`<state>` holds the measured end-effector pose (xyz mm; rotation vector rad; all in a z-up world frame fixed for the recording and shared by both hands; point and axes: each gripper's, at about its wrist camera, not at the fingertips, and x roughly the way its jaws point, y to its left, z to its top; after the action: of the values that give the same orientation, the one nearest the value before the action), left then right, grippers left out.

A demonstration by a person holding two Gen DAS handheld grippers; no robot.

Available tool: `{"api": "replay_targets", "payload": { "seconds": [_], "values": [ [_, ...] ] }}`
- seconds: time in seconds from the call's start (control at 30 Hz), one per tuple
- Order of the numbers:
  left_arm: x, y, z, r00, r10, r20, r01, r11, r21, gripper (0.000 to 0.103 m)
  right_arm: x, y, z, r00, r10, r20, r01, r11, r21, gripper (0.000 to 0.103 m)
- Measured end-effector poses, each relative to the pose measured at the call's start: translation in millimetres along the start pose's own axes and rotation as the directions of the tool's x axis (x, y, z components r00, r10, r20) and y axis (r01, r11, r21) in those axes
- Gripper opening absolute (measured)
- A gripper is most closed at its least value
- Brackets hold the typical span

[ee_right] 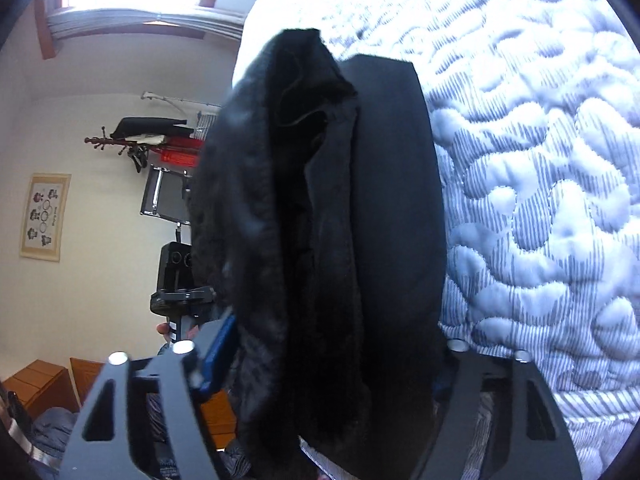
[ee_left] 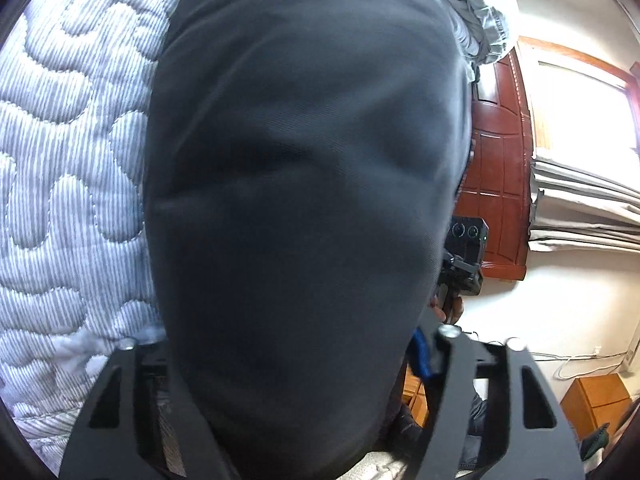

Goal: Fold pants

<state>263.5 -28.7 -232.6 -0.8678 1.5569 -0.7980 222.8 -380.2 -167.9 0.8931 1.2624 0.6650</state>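
The dark pants (ee_left: 304,200) fill the middle of the left wrist view, hanging over my left gripper (ee_left: 296,364) and hiding its fingertips; the jaws look shut on the cloth. In the right wrist view the pants (ee_right: 328,220) drape from my right gripper (ee_right: 320,364), showing a fuzzy dark lining on the left and smooth cloth on the right. The right jaws are shut on the cloth. Each gripper shows in the other's view, the right one (ee_left: 464,260) and the left one (ee_right: 180,280), close beside the pants.
A quilted grey-white striped bedspread (ee_left: 68,180) (ee_right: 540,200) lies behind the pants. A crumpled grey garment (ee_left: 476,12) sits on the bed's far part. A red-brown door (ee_left: 500,160), curtains, a window and wooden furniture (ee_left: 596,400) stand beyond the bed.
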Motion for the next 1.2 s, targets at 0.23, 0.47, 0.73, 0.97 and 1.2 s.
{"api": "replay_targets", "payload": {
  "seconds": [0.23, 0.47, 0.73, 0.97, 1.2],
  "values": [
    [-3.8, -6.5, -4.2, 0.999, -0.019, 0.032, 0.017, 0.999, 0.046, 0.041, -6.2, 19.9, -7.9, 0.999, 0.007, 0.042, -0.006, 0.999, -0.043, 0.048],
    [-4.7, -17.0, -8.7, 0.994, -0.088, 0.068, 0.083, 0.994, 0.074, 0.041, -12.4, 54.1, -9.3, 0.997, -0.008, 0.072, 0.017, 0.994, -0.113, 0.045],
    [-14.4, -47.2, 1.3, 0.982, -0.148, 0.116, 0.134, 0.983, 0.124, 0.039, -24.3, 98.3, 14.9, 0.993, -0.014, 0.114, 0.036, 0.98, -0.194, 0.045],
    [-23.5, -72.9, 31.7, 0.978, -0.136, 0.155, 0.111, 0.981, 0.156, 0.039, -20.8, 113.8, 56.0, 0.991, 0.001, 0.137, 0.03, 0.975, -0.218, 0.045],
    [-31.6, -78.6, 81.2, 0.975, -0.104, 0.195, 0.074, 0.985, 0.153, 0.039, -3.1, 116.4, 110.8, 0.991, -0.007, 0.134, 0.037, 0.974, -0.222, 0.045]
  ]
}}
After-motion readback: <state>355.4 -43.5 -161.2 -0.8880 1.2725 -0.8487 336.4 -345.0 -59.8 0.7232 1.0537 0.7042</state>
